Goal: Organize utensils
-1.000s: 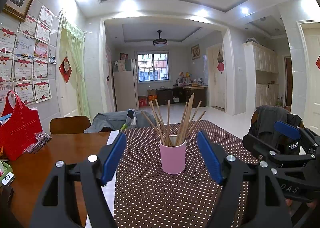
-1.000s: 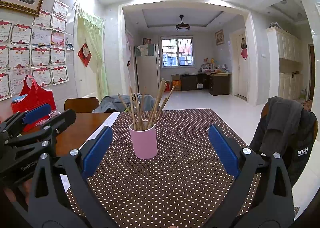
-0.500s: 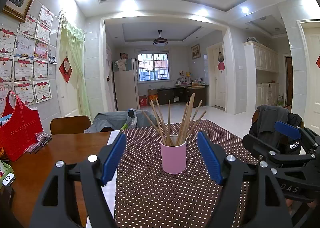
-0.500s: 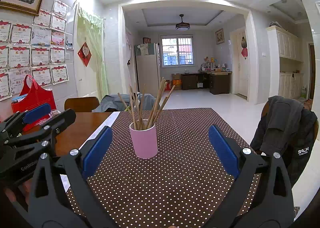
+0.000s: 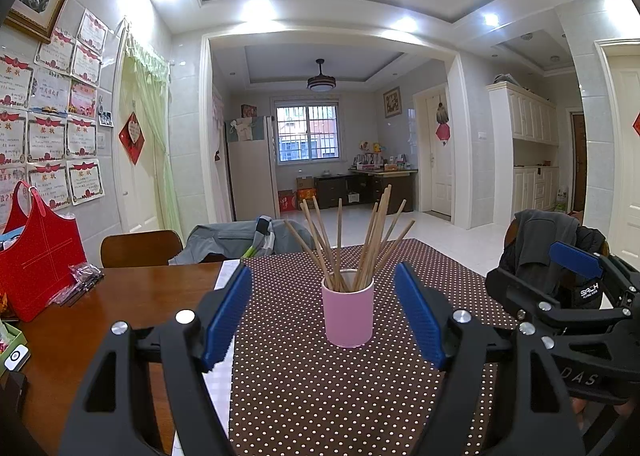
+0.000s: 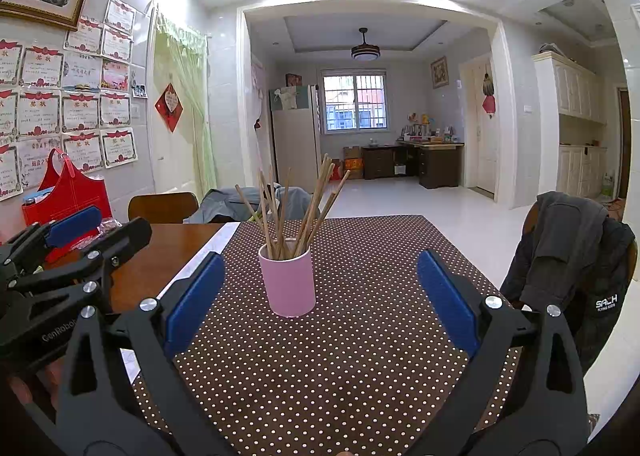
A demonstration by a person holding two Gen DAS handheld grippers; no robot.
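A pink cup [image 5: 349, 316] [image 6: 287, 282] stands upright on the brown dotted tablecloth [image 5: 320, 396] [image 6: 320, 368]. Several wooden chopsticks [image 5: 352, 244] [image 6: 298, 208] fan out of its top. My left gripper [image 5: 322, 316] is open, its blue pads [image 5: 226, 316] spread either side of the cup from a short way back. My right gripper [image 6: 318, 304] is open too, with the cup ahead and left of its middle. Each gripper appears from the side in the other's view: the right gripper [image 5: 560, 296] and the left gripper [image 6: 72, 256]. Neither holds anything.
A red bag [image 5: 40, 268] and a small plastic packet [image 5: 80, 280] sit on the bare wooden table [image 5: 140, 304] at the left. A chair [image 5: 140, 248] stands behind it. Another chair draped with a dark jacket [image 6: 576, 256] is at the right table edge.
Nothing has visibly changed beyond a very slight drift of the left wrist view; both grippers stay open and the cup stays where it was.
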